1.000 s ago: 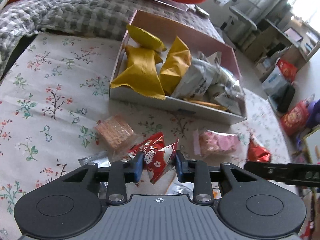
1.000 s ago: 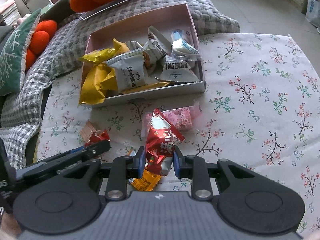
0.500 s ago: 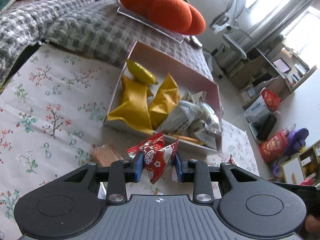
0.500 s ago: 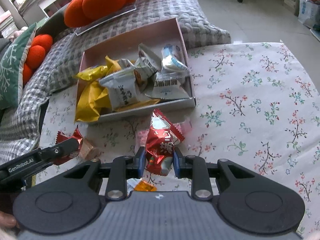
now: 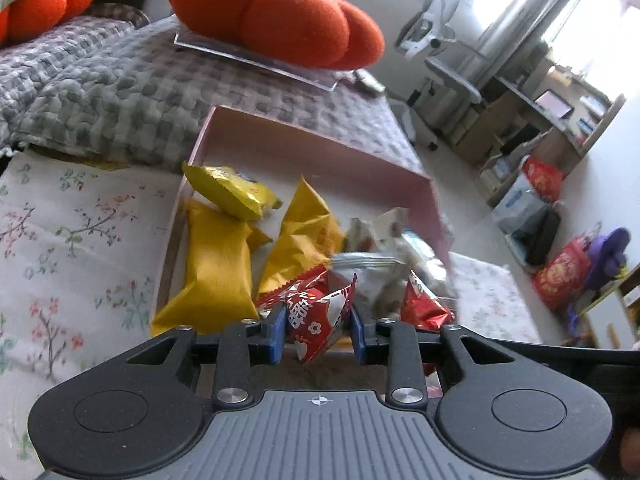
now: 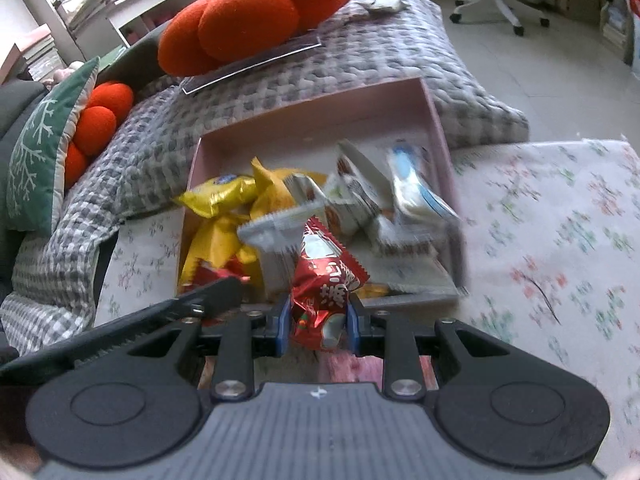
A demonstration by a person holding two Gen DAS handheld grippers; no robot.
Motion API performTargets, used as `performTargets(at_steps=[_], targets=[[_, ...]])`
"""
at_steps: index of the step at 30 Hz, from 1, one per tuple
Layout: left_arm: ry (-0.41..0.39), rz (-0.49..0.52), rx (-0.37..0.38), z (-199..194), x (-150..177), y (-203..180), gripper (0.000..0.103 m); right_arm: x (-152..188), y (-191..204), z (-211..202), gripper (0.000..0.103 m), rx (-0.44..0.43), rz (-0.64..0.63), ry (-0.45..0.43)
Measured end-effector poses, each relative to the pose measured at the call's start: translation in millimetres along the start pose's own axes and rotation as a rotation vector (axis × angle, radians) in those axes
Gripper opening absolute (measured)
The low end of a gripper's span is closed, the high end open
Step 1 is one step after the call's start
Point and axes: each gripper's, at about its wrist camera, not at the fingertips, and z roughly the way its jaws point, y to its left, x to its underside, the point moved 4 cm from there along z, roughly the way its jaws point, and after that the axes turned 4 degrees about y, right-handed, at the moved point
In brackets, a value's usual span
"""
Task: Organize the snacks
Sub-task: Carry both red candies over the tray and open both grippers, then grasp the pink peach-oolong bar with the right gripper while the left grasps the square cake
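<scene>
- Left claw [image 5: 318,330]: narrowed to a small gap, blue pads pressed on either side of a red snack packet [image 5: 316,320] with white print, which sticks up and forward from between them.
- Pitched steeply downward, tips over the near edge of the pink box [image 5: 320,140], with the packet lifted clear of the tabletop [image 5: 60,240].
- Right claw [image 6: 314,322]: likewise nearly closed, clamped on a second red foil packet [image 6: 326,284], crinkled, standing upright between the pads with its serrated top toward the box.
- Also angled down, at the box's near edge, just beside the left claw, whose black finger enters the right wrist view from the lower left.
- In the left wrist view, tip of the right claw's packet visible just right of the left claw.
- Inside the box: yellow packets [image 5: 218,264] at the left, white and silver packets [image 6: 384,200] at the right, heaped and overlapping.
- Box resting on the floral-cloth tabletop, far side against a grey checked blanket [image 5: 100,92].
- Orange pumpkin-shaped cushion [image 5: 280,16] on the blanket behind the box.
- Right wrist view blurred at the right side, so print on the white packets unreadable.
</scene>
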Motion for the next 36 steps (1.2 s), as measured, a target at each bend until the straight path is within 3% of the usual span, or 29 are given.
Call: performTargets(at_steps=[4,13,16,18,21,24,29,33,36], targets=[[0.023,-0.009,-0.004,22.4,-3.6,10.6,0.029,-8.2,-8.8,25.6,0.024,-0.001,0.027,0.028],[0.000,0.019,-0.034,41.9,-14.2,14.1,0.033,-21.6,-12.1,45.6,0.029,-0.024,0.054,-0.006],[-0.039,0.041,-0.018,26.5,-20.3,7.2,0.045,-28.8,-14.4,30.7,0.040,-0.023,0.060,-0.064],[-0.075,0.036,0.008,10.6,-25.3,4.4,0.056,-34.8,-14.4,9.6,0.060,-0.055,0.073,-0.120],[-0.118,0.023,0.011,-15.7,-29.3,4.3,0.062,-38.7,-12.5,-13.5,0.063,-0.037,0.062,-0.161],[-0.132,-0.009,-0.038,-37.9,-29.0,18.2,0.065,-34.1,-12.9,-26.3,0.063,-0.012,0.066,-0.157],[-0.087,-0.074,-0.156,-58.8,-19.3,46.8,0.065,-16.4,-15.4,-30.8,0.063,0.028,0.052,-0.081],[-0.029,-0.093,-0.207,-69.1,1.2,55.4,0.066,-6.0,-10.5,-31.9,0.066,0.077,-0.006,-0.017],[0.033,-0.120,-0.230,-71.1,25.8,58.1,0.068,-0.6,-7.2,-34.5,0.068,0.058,-0.030,0.008]])
